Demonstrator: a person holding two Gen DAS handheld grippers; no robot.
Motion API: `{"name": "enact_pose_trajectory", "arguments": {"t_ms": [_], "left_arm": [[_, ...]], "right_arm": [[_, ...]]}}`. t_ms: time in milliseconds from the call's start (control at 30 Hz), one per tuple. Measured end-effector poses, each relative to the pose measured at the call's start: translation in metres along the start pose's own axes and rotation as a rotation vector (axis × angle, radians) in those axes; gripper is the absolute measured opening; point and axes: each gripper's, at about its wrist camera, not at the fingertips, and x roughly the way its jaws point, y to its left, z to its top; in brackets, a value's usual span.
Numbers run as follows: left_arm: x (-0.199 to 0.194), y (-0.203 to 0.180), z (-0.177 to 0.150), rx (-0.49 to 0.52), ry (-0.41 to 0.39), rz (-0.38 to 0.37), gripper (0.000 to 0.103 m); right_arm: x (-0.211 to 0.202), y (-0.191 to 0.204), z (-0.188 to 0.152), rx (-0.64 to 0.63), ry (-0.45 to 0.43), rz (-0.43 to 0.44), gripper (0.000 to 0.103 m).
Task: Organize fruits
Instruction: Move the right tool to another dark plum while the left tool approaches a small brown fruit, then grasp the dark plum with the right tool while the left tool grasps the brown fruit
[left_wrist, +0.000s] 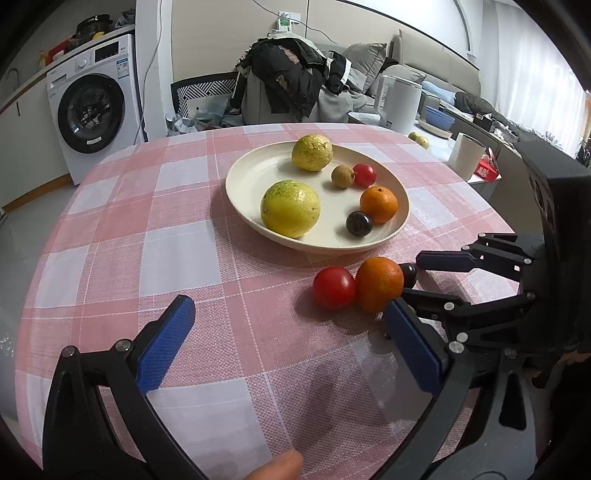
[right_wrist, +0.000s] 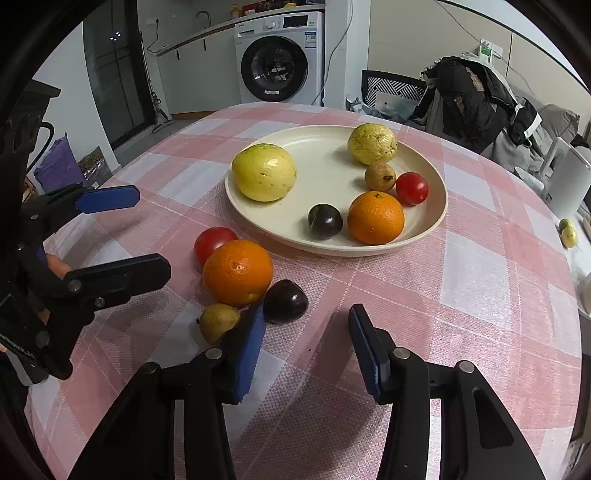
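A cream plate (right_wrist: 325, 173) (left_wrist: 258, 173) holds two yellow guavas, a small brown fruit, a tomato, an orange and a dark plum. In front of it on the checked cloth lie a loose tomato (right_wrist: 214, 242) (left_wrist: 333, 287), an orange (right_wrist: 238, 271) (left_wrist: 378, 284), a dark plum (right_wrist: 285, 301) and a small yellow-green fruit (right_wrist: 218, 321). My right gripper (right_wrist: 306, 317) (left_wrist: 410, 276) is open; the loose plum sits at its fingertips beside the left finger, and the pads do not press it. My left gripper (left_wrist: 288, 308) (right_wrist: 147, 236) stands wide open just short of the loose tomato and orange, holding nothing.
A white kettle (left_wrist: 399, 103), a white cup (left_wrist: 467, 155) and a red box stand beyond the table's right edge. A chair piled with dark clothes (right_wrist: 472, 99) is behind the table. A washing machine (right_wrist: 275, 62) stands further back.
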Motion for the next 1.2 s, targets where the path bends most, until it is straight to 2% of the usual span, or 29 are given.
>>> {"name": "enact_pose_trajectory", "arguments": {"t_ms": [200,300,367,467,733,1000,1100,1200], "left_arm": [[0.000,-0.001,0.000,0.000,0.002,0.001,0.102],[0.001,-0.001,-0.001,-0.001,0.003,-0.002,0.102],[0.001,-0.001,-0.001,-0.001,0.004,-0.003,0.102],[0.002,-0.001,-0.001,-0.001,0.006,-0.003,0.102],[0.002,-0.005,-0.003,0.007,0.014,-0.022,0.102],[0.002,-0.020,-0.006,0.045,0.044,-0.086,0.102],[0.004,-0.025,-0.008,0.068,0.062,-0.106,0.094],[0.008,-0.032,-0.011,0.099,0.096,-0.150,0.076]], "right_arm": [[0.001,0.000,0.002,0.010,-0.005,0.029,0.048],[0.001,0.002,0.002,0.001,-0.007,0.036,0.041],[0.001,0.004,0.002,-0.001,-0.009,0.046,0.032],[-0.001,0.005,0.000,-0.003,-0.009,0.048,0.026],[-0.018,0.002,0.001,0.014,-0.052,0.035,0.025],[-0.030,-0.001,0.000,0.022,-0.077,0.029,0.025],[-0.032,-0.003,0.000,0.026,-0.077,0.025,0.025],[-0.032,-0.006,0.001,0.033,-0.081,0.024,0.025]]}}
